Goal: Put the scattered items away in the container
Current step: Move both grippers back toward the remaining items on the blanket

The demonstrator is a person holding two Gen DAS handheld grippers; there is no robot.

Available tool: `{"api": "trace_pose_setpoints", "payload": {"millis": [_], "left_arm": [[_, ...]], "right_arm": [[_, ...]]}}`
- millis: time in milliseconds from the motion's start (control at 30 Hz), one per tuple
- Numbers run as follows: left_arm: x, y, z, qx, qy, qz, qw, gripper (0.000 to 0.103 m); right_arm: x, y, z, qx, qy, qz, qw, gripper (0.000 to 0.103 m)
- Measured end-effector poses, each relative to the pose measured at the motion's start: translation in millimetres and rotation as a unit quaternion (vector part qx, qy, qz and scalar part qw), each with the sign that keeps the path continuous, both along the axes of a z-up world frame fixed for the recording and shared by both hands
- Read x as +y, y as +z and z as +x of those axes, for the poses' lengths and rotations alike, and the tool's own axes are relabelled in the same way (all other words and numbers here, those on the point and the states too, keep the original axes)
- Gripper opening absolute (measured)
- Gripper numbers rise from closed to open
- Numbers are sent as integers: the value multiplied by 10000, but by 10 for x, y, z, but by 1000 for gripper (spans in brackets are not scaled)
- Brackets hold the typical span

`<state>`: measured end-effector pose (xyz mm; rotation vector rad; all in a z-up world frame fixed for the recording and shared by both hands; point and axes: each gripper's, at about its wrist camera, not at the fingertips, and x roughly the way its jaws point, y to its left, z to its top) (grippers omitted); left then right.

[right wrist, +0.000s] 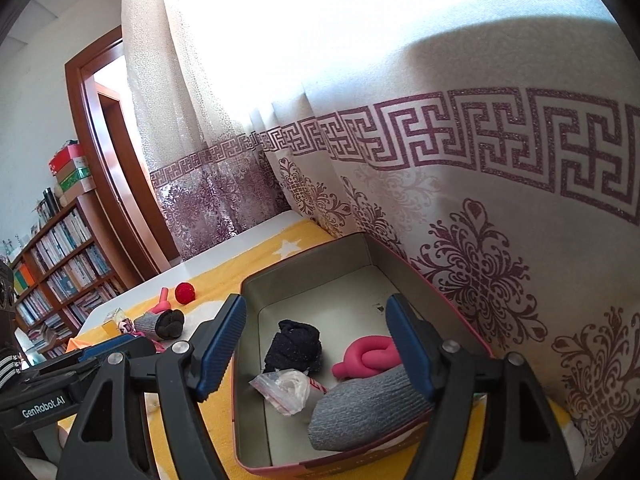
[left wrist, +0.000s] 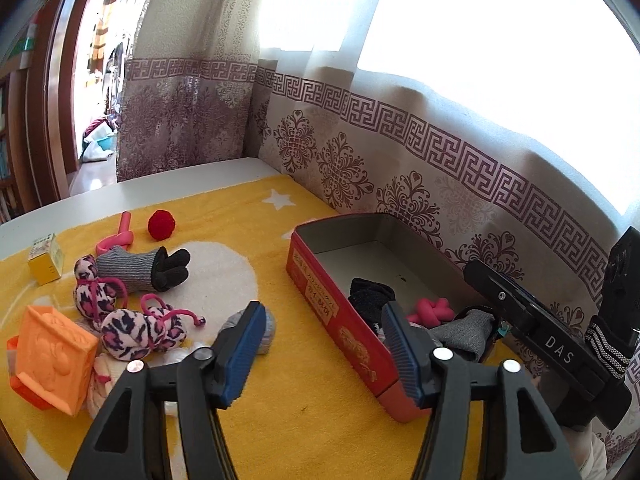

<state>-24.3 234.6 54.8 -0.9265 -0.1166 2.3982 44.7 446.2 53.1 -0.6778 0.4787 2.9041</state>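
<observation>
The red tin (left wrist: 320, 300) stands open on the yellow towel (left wrist: 304, 420). Inside the tin (right wrist: 248, 400) lie a dark sock (right wrist: 294, 346), a pink knotted tube (right wrist: 368, 356), a small plastic bag (right wrist: 286, 390) and a grey glove (right wrist: 368, 412). My right gripper (right wrist: 316, 344) hangs open over the tin, the glove resting under its right finger. My left gripper (left wrist: 324, 344) is open and empty, just left of the tin's long wall. Scattered to its left are a grey-and-black glove (left wrist: 140, 270), leopard plush toys (left wrist: 136, 326), a red ball (left wrist: 161, 224), a pink tube (left wrist: 118, 240) and a grey sock (left wrist: 266, 326).
An orange embossed block (left wrist: 52, 364) and a small yellow box (left wrist: 46, 258) sit at the towel's left side. A patterned curtain (left wrist: 400, 160) hangs right behind the tin. The white table edge (left wrist: 160, 180) runs along the far side, with a doorway and bookshelves (right wrist: 60, 272) beyond.
</observation>
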Motion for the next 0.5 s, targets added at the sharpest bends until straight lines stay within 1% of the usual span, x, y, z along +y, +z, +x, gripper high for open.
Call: {"api": "trace_pose_setpoints", "payload": {"millis": [33, 333, 500], "left_arm": [[-73, 8, 9, 31, 104, 29, 9999, 77], [-612, 87, 93, 255, 672, -28, 9974, 77], [-914, 40, 115, 281, 1005, -138, 9944, 77]], "right_arm": [[-30, -2, 0, -3, 43, 2, 10000, 77], [-333, -57, -39, -105, 436, -18, 9990, 78], [-522, -85, -80, -169, 657, 13, 9977, 78]]}}
